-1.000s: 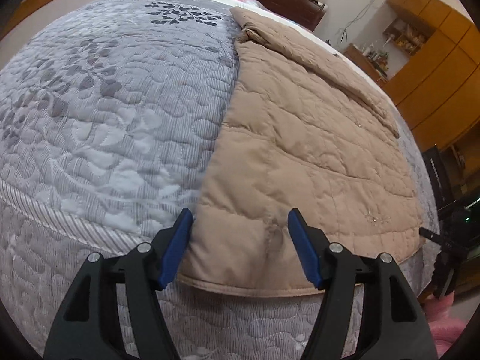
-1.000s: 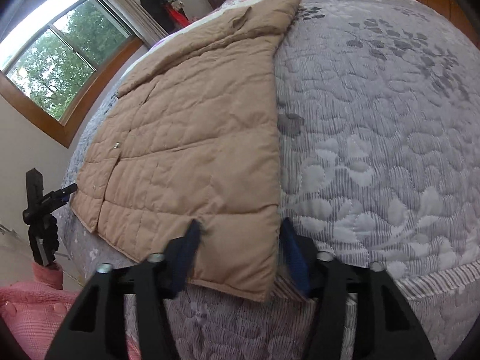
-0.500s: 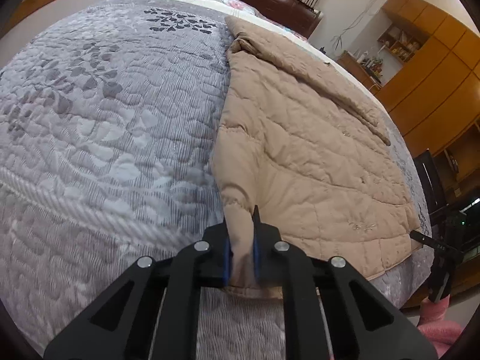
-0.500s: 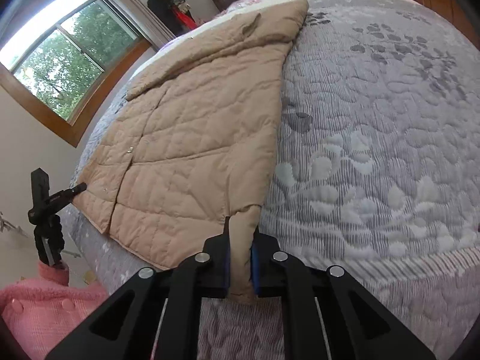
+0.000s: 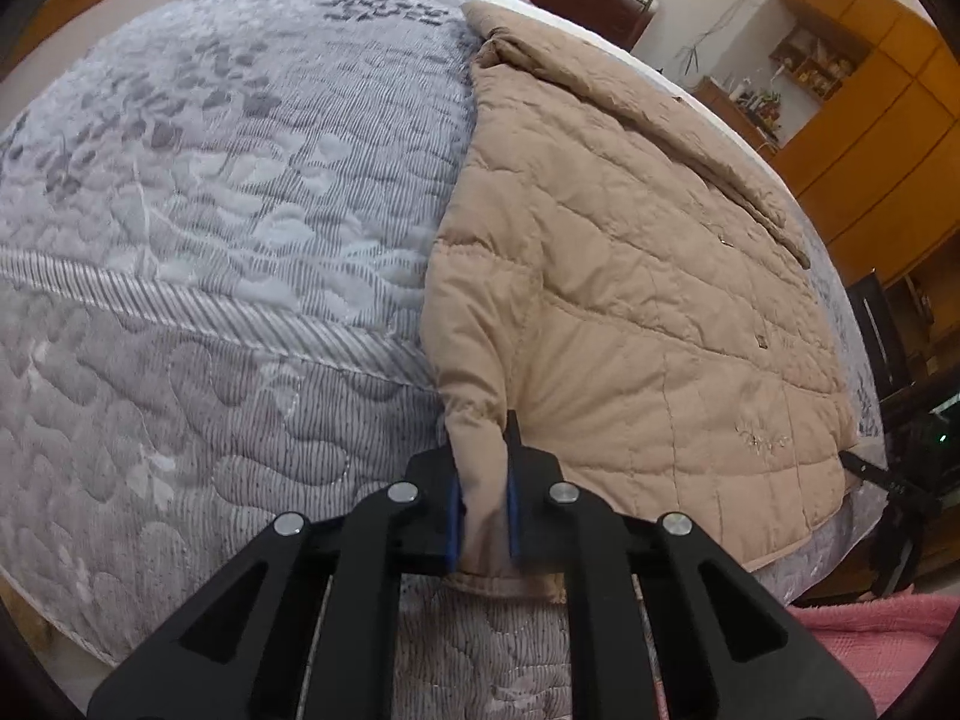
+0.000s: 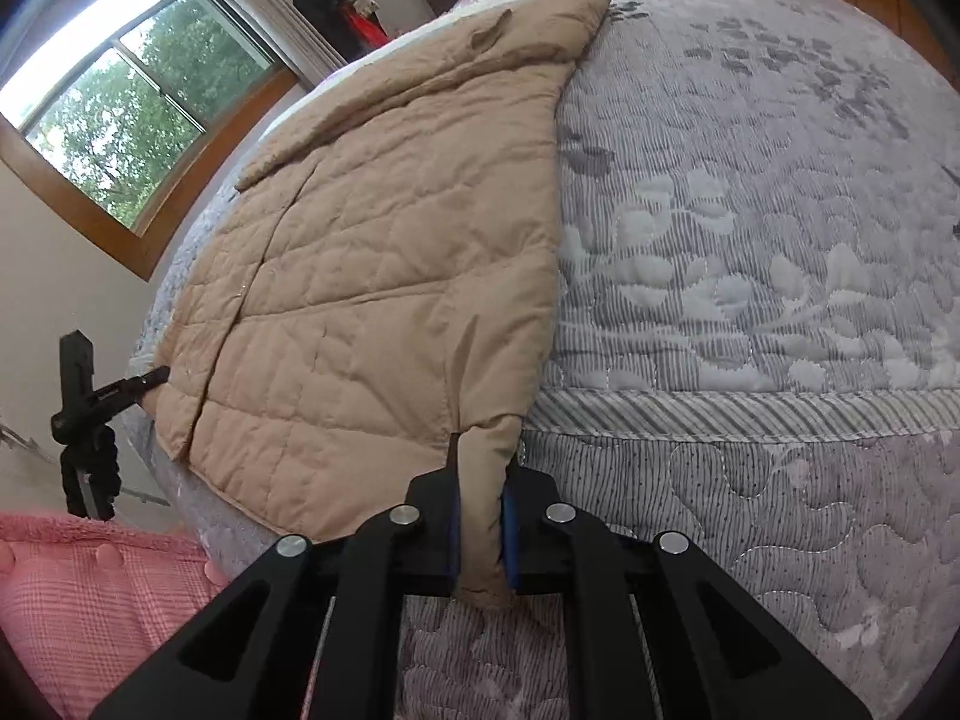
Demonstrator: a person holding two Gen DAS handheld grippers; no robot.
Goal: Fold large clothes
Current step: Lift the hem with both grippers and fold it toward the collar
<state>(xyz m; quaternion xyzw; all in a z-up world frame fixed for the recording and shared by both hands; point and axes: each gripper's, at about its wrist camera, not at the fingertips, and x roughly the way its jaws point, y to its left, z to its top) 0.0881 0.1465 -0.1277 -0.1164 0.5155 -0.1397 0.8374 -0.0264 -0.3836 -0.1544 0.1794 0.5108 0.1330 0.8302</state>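
Note:
A tan quilted jacket [image 5: 630,276] lies flat on the grey quilted bed [image 5: 210,192], its hem at the near edge. My left gripper [image 5: 480,510] is shut on the hem's left corner, which bunches up between the blue pads. In the right wrist view the same jacket [image 6: 384,276] spreads to the left, and my right gripper [image 6: 480,528] is shut on the hem's right corner, pinched into a raised fold. The jacket's collar end lies far up the bed.
The grey bedspread [image 6: 750,240] stretches wide beside the jacket. A black tripod [image 6: 84,420] stands by the bed corner, also in the left wrist view [image 5: 900,498]. Pink fabric [image 6: 72,588] lies low nearby. Wooden cabinets [image 5: 870,90] and a window [image 6: 132,90] line the walls.
Both grippers were open around the hem a second ago, then shut on its corners. Now each corner is lifted slightly and pulled toward me, the fabric bunching more.

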